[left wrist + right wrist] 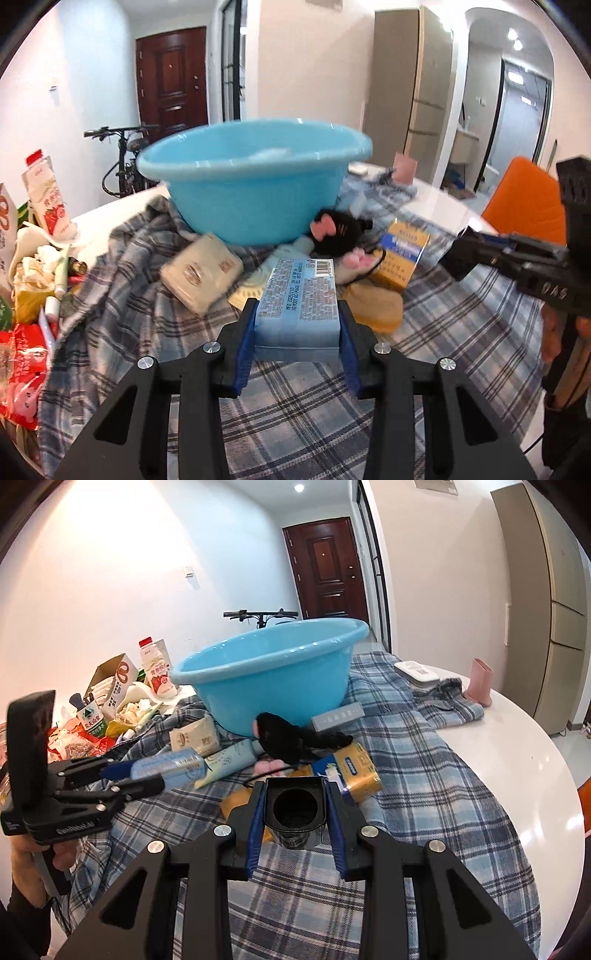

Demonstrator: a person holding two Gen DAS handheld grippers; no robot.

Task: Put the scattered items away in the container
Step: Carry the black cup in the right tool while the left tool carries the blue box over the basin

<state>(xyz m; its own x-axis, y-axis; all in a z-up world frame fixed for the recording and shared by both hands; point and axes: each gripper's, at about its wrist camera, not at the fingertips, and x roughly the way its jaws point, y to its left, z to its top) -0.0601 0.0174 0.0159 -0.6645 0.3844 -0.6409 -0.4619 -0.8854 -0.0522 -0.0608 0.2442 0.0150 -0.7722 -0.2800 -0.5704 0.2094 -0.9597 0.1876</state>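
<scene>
A light blue basin (255, 177) stands on a plaid cloth; it also shows in the right wrist view (273, 675). My left gripper (297, 314) is shut on a pale blue tissue pack (299, 295) and holds it above the cloth, short of the basin; the pack also shows in the right wrist view (168, 768). My right gripper (295, 805) is shut on a black cup-like object (295, 808), its opening facing the camera. Before the basin lie a beige packet (201, 271), a black plush toy (340, 234) and a yellow-blue pack (402, 254).
A heap of snack bags, a milk bottle (157, 672) and cartons sits at the left. A pink holder (480, 683) and a white box (415, 672) stand at the back right on the white round table (517, 760). A grey box (338, 714) lies beside the basin.
</scene>
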